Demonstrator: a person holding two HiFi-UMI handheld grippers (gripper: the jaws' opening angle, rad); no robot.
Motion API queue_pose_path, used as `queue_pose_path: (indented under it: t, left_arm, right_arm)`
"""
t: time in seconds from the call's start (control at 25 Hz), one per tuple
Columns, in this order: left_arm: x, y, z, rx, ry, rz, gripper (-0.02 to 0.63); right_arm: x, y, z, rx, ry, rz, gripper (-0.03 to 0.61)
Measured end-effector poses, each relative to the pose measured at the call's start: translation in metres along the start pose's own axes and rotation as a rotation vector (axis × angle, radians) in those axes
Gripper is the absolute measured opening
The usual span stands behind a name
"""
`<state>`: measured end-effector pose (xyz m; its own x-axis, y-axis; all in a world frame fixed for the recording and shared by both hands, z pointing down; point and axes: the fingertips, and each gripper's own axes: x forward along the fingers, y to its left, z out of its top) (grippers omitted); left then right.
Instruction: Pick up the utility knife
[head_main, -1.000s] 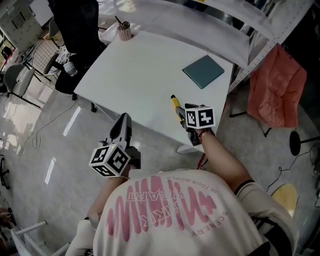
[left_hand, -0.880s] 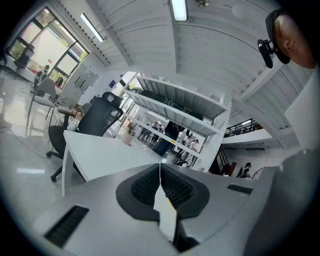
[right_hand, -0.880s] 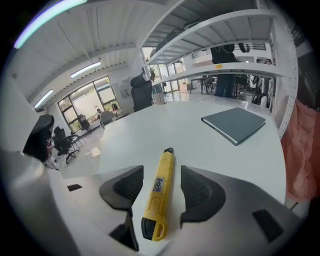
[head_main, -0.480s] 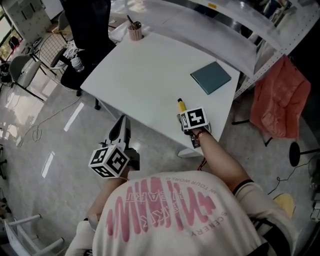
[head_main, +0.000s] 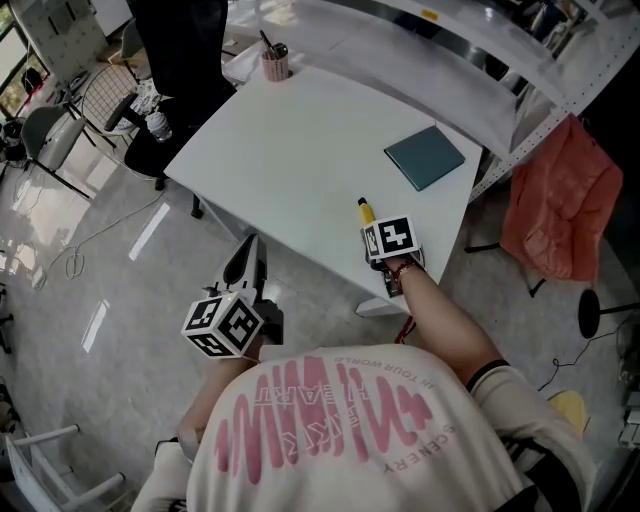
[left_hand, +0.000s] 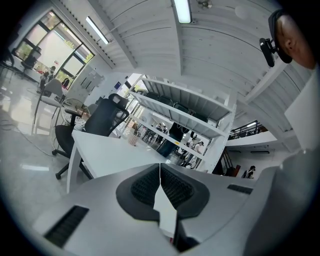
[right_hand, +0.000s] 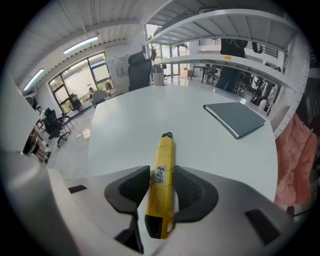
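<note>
Teal notebook (head_main: 425, 157) on white table (head_main: 290, 150)

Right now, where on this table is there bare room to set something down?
The wide middle of the table is bare, between the pen cup, the teal notebook and the utility knife. The near right edge, around the knife, is crowded.

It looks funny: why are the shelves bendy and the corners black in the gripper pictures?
Right gripper view: the wide-angle lens bows the white metal shelves and blackens the corners; the yellow plastic utility knife looks sharp. Left gripper view: same bending; the ceiling strip light glares. Head view: the glossy grey floor shows bright reflections.
</note>
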<state>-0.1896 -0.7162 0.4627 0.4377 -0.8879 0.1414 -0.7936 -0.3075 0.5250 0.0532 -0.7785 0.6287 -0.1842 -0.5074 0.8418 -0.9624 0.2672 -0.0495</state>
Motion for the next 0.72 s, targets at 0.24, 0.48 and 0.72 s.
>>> queue_pose_path:
  t: [0.24, 0.48, 0.72]
  left_arm:
    - [-0.006, -0.002, 0.002, -0.006, -0.01, 0.014, 0.025]
    - [-0.014, -0.006, 0.006, -0.006, -0.017, 0.007, 0.025]
    - [-0.02, -0.012, 0.004, -0.014, -0.016, -0.006, 0.025]
  right_arm:
    - [-0.004, -0.002, -0.004, 0.02, 0.0, 0.001, 0.147]
    - [-0.009, 0.002, -0.01, 0.031, 0.018, 0.019, 0.144]
    - [-0.018, 0.008, -0.02, 0.09, 0.022, 0.055, 0.14]
